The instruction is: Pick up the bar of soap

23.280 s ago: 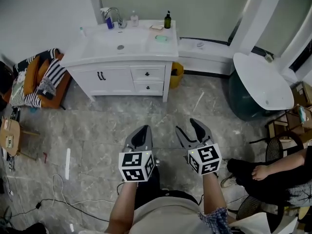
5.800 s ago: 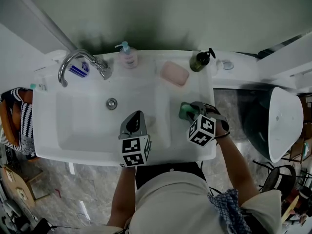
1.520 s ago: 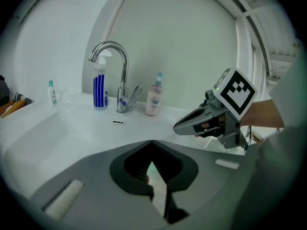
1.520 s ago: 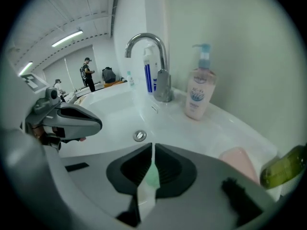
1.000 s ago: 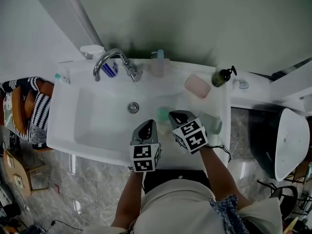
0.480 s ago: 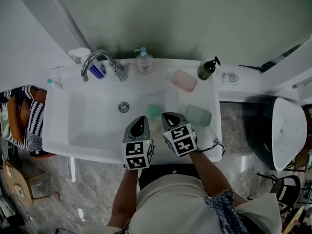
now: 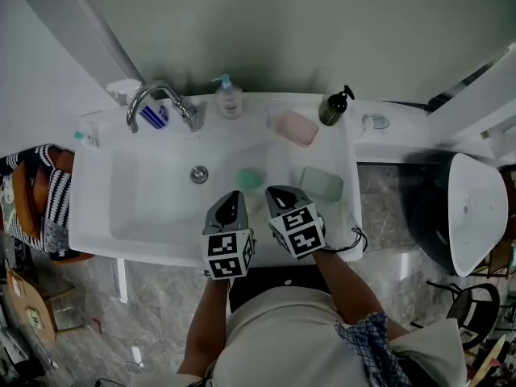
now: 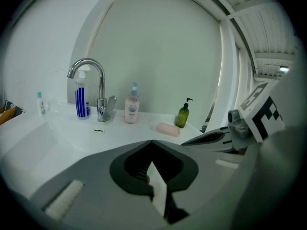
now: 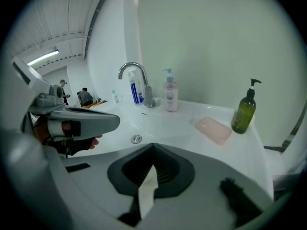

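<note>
left tongs (image 8: 152, 143): shut, tips together, nothing betw them; hovering over front of basin (image 7: 137, 208).
right tongs (image 9: 153, 146): same deal, closed & empty, just beside the left one, nose toward the drain (image 7: 199, 174).
soap (image 7: 250, 178): pale-green bar lying flat in the basin, just right of drain, just ahead of both tongs, touching neither. Prob the target, tho tiny in head view & not showing in either gripper view; pink slab (image 7: 296, 127) at back of bench (image 7: 345, 220) could be a bar too.
handling: light, stiff-ish but dentable. Likely wet, so v. slippery, esp on a glazed basin. Guessing it'd skate off if nudged from one side only.
where to grab: across the two long edges, mid-length, tongs opened first & coming from above. Soft squeeze, else it squirts out.
pink slab shape: rounded rectangle, matte, betw pump bottle (image 7: 228, 99) & dark green bottle (image 7: 332, 107), near back wall.
tray (image 7: 322, 184): flat pale-green rounded rectangle on bench, right of basin; looks like plastic.
basin/bench finish: white, glossy, smooth moulded curves.
faucet (image 7: 157, 99): chrome gooseneck, shiny, back left.
</note>
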